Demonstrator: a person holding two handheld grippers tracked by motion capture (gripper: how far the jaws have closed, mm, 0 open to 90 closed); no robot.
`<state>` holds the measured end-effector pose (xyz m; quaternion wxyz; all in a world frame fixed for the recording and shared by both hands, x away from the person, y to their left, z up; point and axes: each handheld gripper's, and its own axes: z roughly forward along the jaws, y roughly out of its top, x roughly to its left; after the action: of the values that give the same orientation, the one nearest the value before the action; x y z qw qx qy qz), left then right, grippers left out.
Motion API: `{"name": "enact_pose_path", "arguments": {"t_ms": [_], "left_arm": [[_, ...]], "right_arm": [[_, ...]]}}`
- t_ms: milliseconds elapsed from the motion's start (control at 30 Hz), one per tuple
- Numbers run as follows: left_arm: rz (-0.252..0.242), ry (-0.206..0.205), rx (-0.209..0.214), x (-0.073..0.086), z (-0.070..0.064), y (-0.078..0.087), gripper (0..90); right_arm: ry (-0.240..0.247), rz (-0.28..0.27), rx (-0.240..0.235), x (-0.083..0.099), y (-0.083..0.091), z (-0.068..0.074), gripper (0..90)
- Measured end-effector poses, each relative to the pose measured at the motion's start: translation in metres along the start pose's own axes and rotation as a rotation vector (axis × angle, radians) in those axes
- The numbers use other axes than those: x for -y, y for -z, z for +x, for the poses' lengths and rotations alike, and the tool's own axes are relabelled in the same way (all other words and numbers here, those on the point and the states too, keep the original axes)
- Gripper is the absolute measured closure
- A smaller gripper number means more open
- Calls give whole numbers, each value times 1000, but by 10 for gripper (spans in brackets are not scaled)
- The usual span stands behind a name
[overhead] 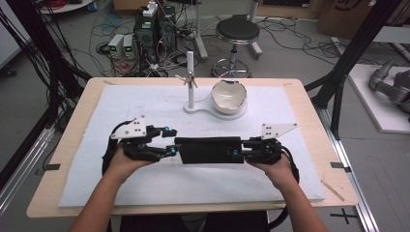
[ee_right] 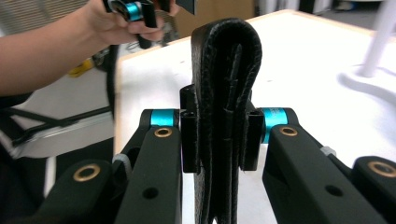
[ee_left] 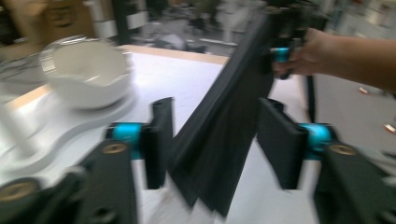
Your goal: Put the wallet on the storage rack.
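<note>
A flat black leather pouch, long and folded like a wallet, is held between the two grippers above the white foam mat that covers the light wooden desk. It hangs near the middle of the desk, toward the person's side, well apart from the white eggshell-shaped bowl on its white stand with an upright post at the far side. The right gripper has its fingers closed tight on one end of the pouch, pressing the folded layers together, as the right gripper view shows plainly. The left gripper is at the other end; in the left gripper view its fingers stand wide apart with the pouch's end lying between them, not yet pinched. The step in hand looks to be taking hold of the free end with the left gripper. To do that well, the right side should keep its firm hold and stay level so the pouch does not swing, while the left fingers are centred on the edge and closed squarely across all the layers, not just the outer flap. The left gripper view is blurred, so I cannot tell whether either finger already touches the leather.
</note>
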<state>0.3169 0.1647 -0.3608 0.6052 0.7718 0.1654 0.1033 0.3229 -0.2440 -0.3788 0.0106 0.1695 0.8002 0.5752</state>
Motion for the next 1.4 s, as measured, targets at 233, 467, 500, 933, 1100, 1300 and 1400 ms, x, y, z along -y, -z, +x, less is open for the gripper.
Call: {"name": "enact_pose_path", "arguments": {"t_ms": [233, 467, 500, 933, 1100, 1300, 1400], "left_arm": [[-32, 42, -124, 8, 18, 34, 291], [-43, 97, -184, 23, 33, 58, 240], [-36, 98, -178, 26, 34, 59, 224], [162, 88, -272, 33, 39, 52, 205], [175, 107, -302, 37, 42, 53, 202], [186, 116, -301, 40, 43, 53, 202], [194, 113, -303, 41, 45, 54, 202]], "right_arm": [[-1, -8, 118, -3, 21, -4, 760], [7, -25, 214, -12, 40, -7, 759], [13, -23, 228, -14, 43, -8, 758], [62, 54, 390, -68, 67, -26, 758], [65, 84, 444, -87, 66, -34, 758], [59, 149, 495, -109, 60, -50, 758], [52, 196, 514, -119, 55, -58, 758]]}}
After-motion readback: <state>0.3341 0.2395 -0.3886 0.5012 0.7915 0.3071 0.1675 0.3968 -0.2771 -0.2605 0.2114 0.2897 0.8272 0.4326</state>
